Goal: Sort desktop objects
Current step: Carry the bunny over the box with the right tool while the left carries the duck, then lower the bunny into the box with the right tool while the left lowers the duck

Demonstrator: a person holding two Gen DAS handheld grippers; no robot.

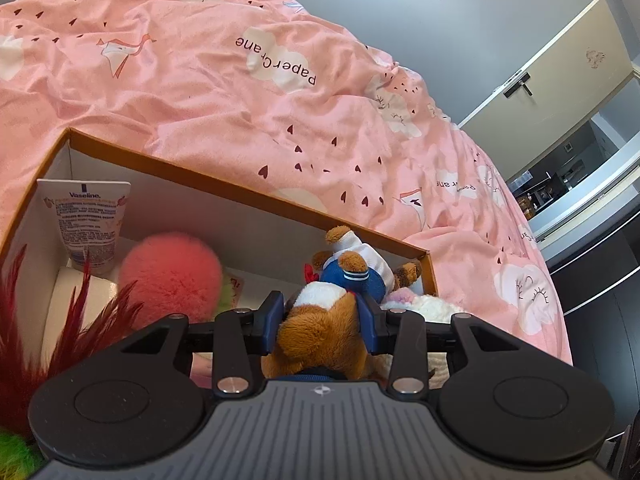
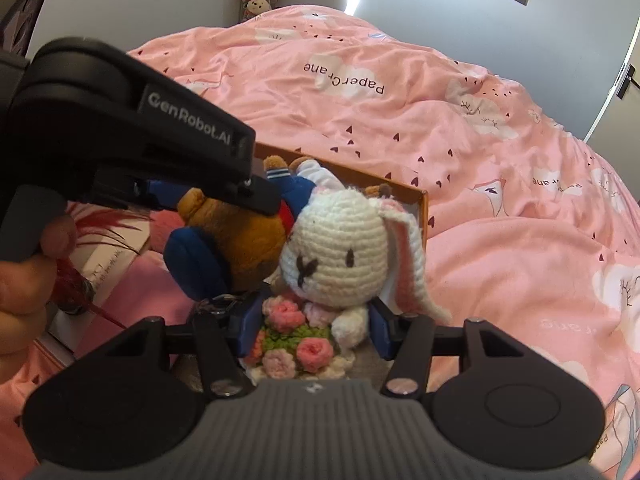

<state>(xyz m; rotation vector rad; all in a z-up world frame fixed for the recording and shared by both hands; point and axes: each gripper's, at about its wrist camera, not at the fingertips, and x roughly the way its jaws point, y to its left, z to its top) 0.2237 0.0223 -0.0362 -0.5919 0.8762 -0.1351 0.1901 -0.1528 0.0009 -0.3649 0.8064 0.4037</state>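
My left gripper [image 1: 322, 316] is shut on a brown plush bear in a blue and white sailor suit [image 1: 320, 332], held over the open cardboard box [image 1: 224, 184]. The bear [image 2: 240, 228] also shows in the right wrist view, under the left gripper's black body [image 2: 132, 136]. My right gripper [image 2: 314, 326] is shut on a white crocheted rabbit with a pink flower bouquet [image 2: 336, 256], right beside the bear at the box's near right corner [image 2: 420, 200].
Inside the box are a Vaseline tube [image 1: 90, 220], a pink fluffy ball [image 1: 172, 276] and red feathers [image 1: 60, 320]. A green fluffy thing [image 1: 12, 452] lies at bottom left. The box sits on a pink quilt [image 1: 280, 80]. A door [image 1: 560, 72] stands at right.
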